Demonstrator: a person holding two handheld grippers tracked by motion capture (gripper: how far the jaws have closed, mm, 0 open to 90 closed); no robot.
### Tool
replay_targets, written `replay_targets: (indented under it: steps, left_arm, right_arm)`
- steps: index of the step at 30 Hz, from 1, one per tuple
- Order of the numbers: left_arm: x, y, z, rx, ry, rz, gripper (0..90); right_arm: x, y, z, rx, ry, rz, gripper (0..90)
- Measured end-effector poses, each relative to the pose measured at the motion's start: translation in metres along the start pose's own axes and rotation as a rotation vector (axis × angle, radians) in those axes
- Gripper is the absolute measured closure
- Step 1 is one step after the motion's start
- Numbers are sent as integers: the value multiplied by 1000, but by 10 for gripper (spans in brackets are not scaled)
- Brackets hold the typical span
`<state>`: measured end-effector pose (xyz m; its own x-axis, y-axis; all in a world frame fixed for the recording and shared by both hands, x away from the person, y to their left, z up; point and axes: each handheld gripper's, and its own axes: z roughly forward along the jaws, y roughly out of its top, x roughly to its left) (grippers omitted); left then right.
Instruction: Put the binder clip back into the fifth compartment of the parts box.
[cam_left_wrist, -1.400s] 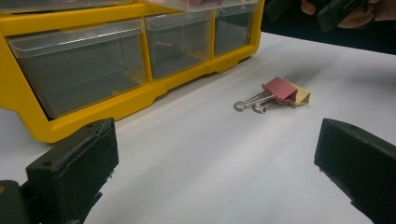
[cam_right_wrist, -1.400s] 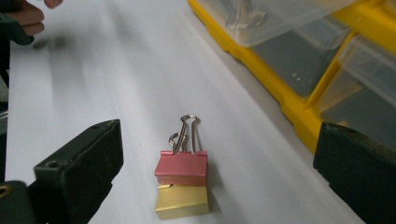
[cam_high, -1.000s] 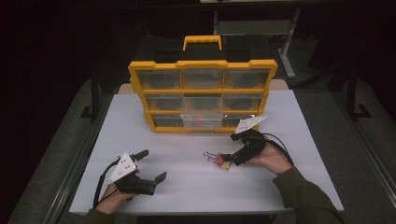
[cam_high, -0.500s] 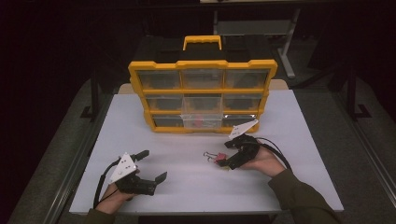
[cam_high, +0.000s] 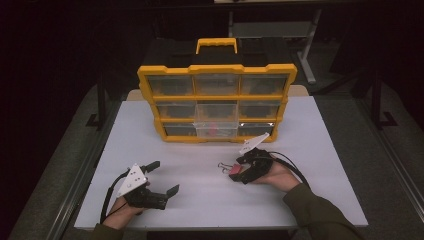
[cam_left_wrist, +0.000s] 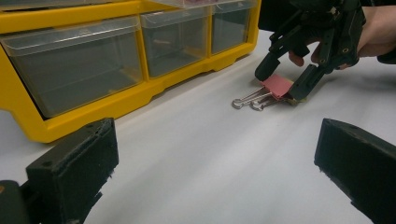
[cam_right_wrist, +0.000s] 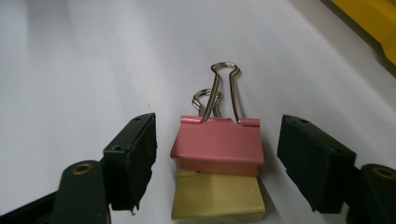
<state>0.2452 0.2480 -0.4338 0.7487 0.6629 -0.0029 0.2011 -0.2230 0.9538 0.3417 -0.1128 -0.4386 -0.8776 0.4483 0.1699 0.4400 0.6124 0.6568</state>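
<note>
A pink binder clip (cam_right_wrist: 217, 145) is seen lying flat on the white table (cam_high: 320, 130), in front of the yellow organizer (cam_high: 217, 90) and well apart from it. It is clamped onto a small yellowish pad (cam_right_wrist: 218, 196) — a stack of notes, perhaps, though that cannot be told for certain. Its two wire handles are folded out along the table, away from the right gripper (cam_right_wrist: 217, 158).

That gripper is set low over the clip, one jaw on each side of the pink body. The jaws have just been closing, but a gap is left on both sides, so nothing is pressed yet. The left gripper (cam_high: 161, 176) is rested on the table well to the left, its jaws spread wide with nothing between them.

The clip is judged to be light and stiff — painted spring steel, smooth and likely slippery on its flat faces. It could skid on the table or pivot if pinched off-centre. The pink body, taken squarely across its two sides, is judged the best hold; the wire loops are thin and would swing.

By count: one clip, two handles, one pad, one organizer with nine clear drawers in three rows, two grippers.
</note>
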Motion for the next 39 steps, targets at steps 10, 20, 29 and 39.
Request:
replay_targets:
  steps: [10, 20, 29, 39]
  left_arm:
    - [0, 0, 0, 0, 0, 1, 0]
    - [0, 0, 0, -1, 1, 1, 0]
    - [0, 0, 0, 0, 1, 4, 0]
    - [0, 0, 0, -1, 1, 3, 0]
  right_arm:
    - [-2, -2, 6, 19, -15, -35, 361]
    - [-3, -3, 6, 17, -21, -47, 435]
    - [-4, -3, 5, 15, -20, -45, 462]
    - [-3, -2, 3, 7, -29, -40, 470]
